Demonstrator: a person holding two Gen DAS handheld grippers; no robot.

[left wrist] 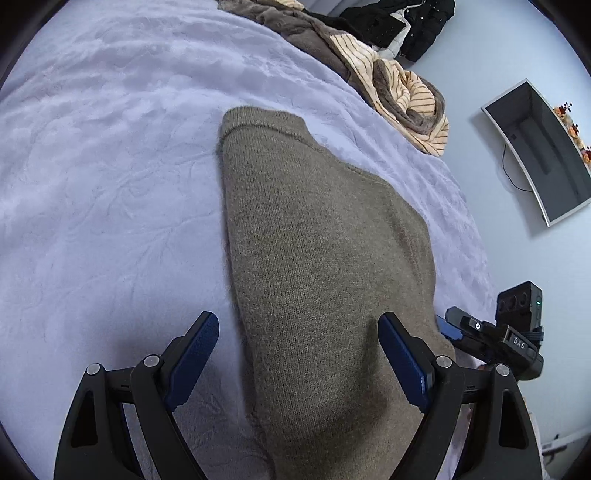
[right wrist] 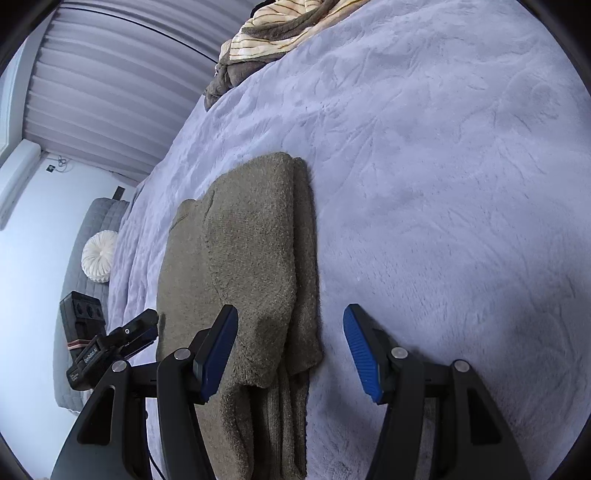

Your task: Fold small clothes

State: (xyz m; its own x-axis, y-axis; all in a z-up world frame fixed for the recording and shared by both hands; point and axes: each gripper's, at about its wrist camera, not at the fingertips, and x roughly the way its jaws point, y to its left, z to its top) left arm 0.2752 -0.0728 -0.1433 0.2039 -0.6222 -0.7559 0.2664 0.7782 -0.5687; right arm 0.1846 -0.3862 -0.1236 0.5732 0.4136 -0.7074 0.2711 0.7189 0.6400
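An olive-brown knitted sweater [left wrist: 317, 251] lies folded lengthwise on the lilac plush bedspread [left wrist: 110, 166]. It also shows in the right wrist view [right wrist: 243, 258], with layered folds along its right edge. My left gripper [left wrist: 297, 328] is open just above the sweater's near end, its right finger over the knit and its left finger over the bedspread. My right gripper [right wrist: 290, 325] is open over the sweater's other end, its left finger on the knit. Each gripper shows in the other's view, the right one [left wrist: 491, 332] and the left one [right wrist: 122, 339], at the bed's edge.
A pile of striped cream and brown clothes [left wrist: 399, 92] lies at the far end of the bed, with black garments [left wrist: 406, 22] beyond. A monitor [left wrist: 543, 151] stands off the bed. A grey sofa with a white round cushion [right wrist: 96, 261] is beside the bed.
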